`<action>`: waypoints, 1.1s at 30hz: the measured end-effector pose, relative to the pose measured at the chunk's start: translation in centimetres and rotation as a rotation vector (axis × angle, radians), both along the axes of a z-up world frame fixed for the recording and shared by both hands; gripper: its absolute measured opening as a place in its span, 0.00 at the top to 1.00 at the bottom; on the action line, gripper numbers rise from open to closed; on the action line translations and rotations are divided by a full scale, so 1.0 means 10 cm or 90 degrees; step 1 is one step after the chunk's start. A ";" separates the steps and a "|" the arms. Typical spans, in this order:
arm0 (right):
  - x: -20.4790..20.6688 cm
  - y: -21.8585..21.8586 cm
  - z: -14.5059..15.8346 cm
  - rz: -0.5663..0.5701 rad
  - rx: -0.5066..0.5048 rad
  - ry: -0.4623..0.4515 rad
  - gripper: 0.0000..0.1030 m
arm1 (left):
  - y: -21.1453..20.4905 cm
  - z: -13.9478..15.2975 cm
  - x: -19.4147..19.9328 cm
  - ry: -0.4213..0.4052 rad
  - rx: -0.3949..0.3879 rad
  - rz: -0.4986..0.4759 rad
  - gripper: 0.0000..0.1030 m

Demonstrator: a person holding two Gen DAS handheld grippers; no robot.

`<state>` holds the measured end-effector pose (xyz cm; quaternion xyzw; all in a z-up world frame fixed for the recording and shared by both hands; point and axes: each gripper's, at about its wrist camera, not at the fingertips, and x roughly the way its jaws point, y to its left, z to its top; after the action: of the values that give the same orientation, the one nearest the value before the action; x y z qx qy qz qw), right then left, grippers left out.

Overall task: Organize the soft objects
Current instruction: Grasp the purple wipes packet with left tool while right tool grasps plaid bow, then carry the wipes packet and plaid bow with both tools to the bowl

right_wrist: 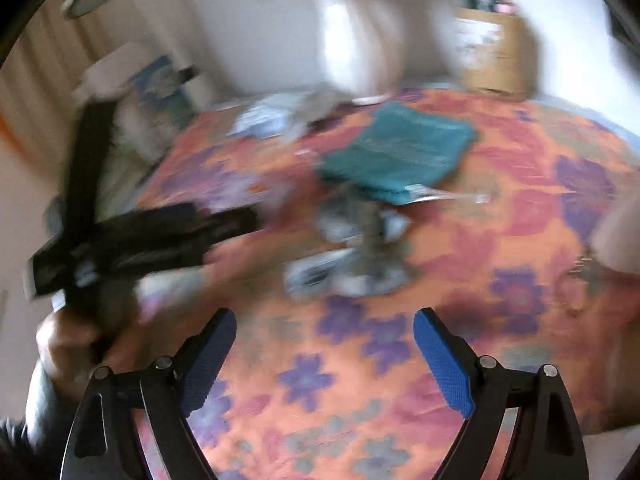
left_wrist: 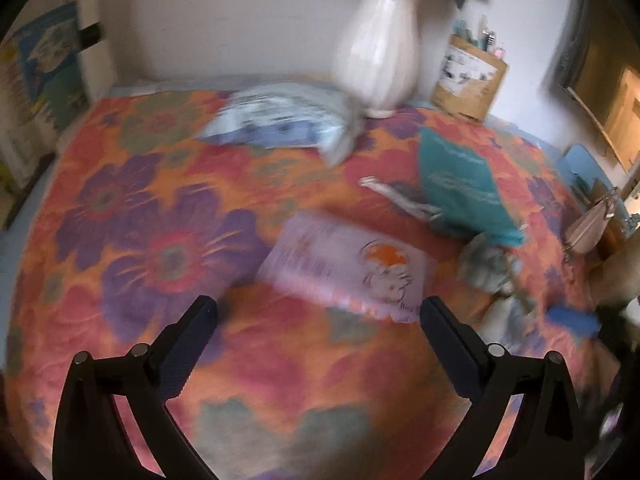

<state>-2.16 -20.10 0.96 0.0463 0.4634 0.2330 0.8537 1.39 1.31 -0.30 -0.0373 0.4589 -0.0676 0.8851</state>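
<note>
Both frames blurred. Left gripper (left_wrist: 319, 312) jaws spread wide, nothing between them, hovering over the floral tablecloth (left_wrist: 152, 248). Right gripper (right_wrist: 325, 326) same: wide apart, empty, above the cloth. Looks like an approach, nothing grabbed yet.

Just ahead of the left gripper lies a lilac packet (left_wrist: 348, 266) with a cartoon print, flat on the cloth, likely the nearest pick. To its right, a grey crumpled soft thing (left_wrist: 486, 266); right wrist view shows it as a blurred heap (right_wrist: 360, 256) straight ahead. Beyond it, a folded teal cloth (left_wrist: 460, 184), overlapping a thin white-grey item, can't tell what.

Further back, a pale blue soft pack (left_wrist: 280, 120) touches the white vase (left_wrist: 378, 52); vase risks tipping if that pack is dragged. Cardboard box (left_wrist: 470, 78) beside it at the wall. Left gripper and hand (right_wrist: 72, 340) crowd the right view's left side.
</note>
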 end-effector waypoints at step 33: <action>-0.14 0.33 0.00 -0.038 -0.082 -0.049 0.71 | -0.38 0.03 -0.12 -0.058 0.010 -0.048 0.65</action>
<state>-3.51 -16.80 0.94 -0.0042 0.4427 0.1786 0.8787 0.16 -2.51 0.01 -0.0095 0.4200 -0.0989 0.9021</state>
